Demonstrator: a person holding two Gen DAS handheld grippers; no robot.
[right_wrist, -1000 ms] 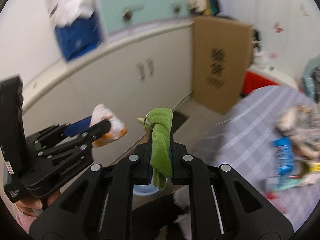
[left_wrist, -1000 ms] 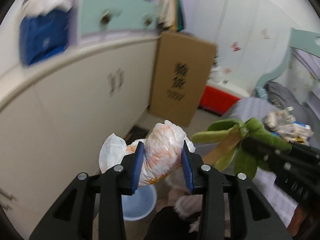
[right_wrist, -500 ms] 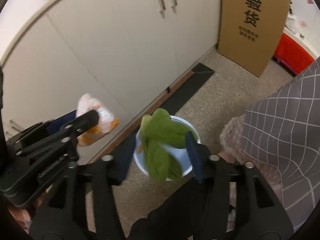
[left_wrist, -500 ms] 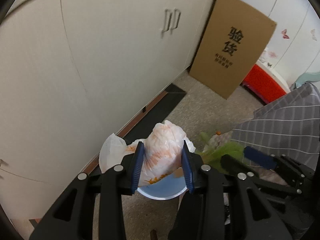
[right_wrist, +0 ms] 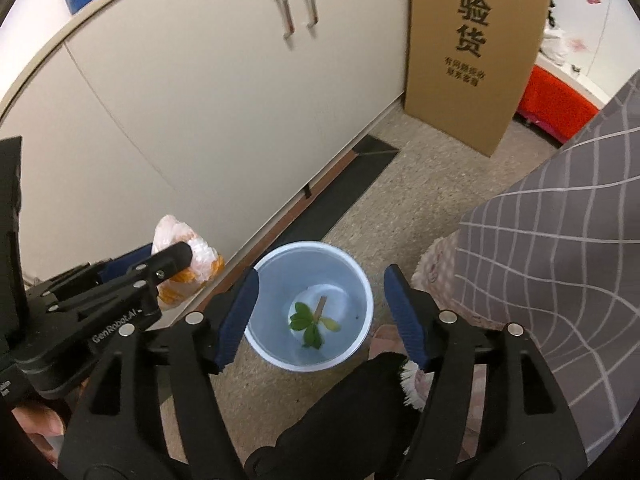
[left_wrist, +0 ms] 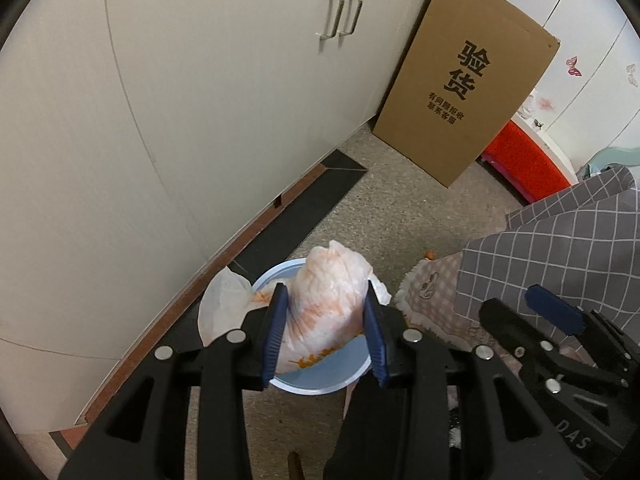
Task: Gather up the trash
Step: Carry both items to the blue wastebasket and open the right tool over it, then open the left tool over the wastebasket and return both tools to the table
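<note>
A pale blue bin (right_wrist: 362, 284) stands on the floor below both grippers. Green leafy scraps (right_wrist: 308, 322) lie at its bottom. My right gripper (right_wrist: 322, 314) hangs over the bin, its jaws opening, with nothing held between them. My left gripper (left_wrist: 324, 336) is shut on a crumpled white plastic bag (left_wrist: 326, 300) stained orange, held over the bin's rim (left_wrist: 320, 388). In the right wrist view the same bag (right_wrist: 180, 258) shows at the left in the left gripper (right_wrist: 172, 260), beside the bin.
White cabinet doors (left_wrist: 200, 100) with a brown plinth line the left. A cardboard box (left_wrist: 464, 84) leans on the wall and a red crate (left_wrist: 524, 160) sits beyond it. A grey checked cloth (right_wrist: 560, 240) hangs at the right. Black trouser legs (right_wrist: 352, 412) show below.
Both grippers dropped from counter height down to the bin. The right gripper's jaws spread and the green scraps fell into the bin. The left gripper kept its hold on the bag.
</note>
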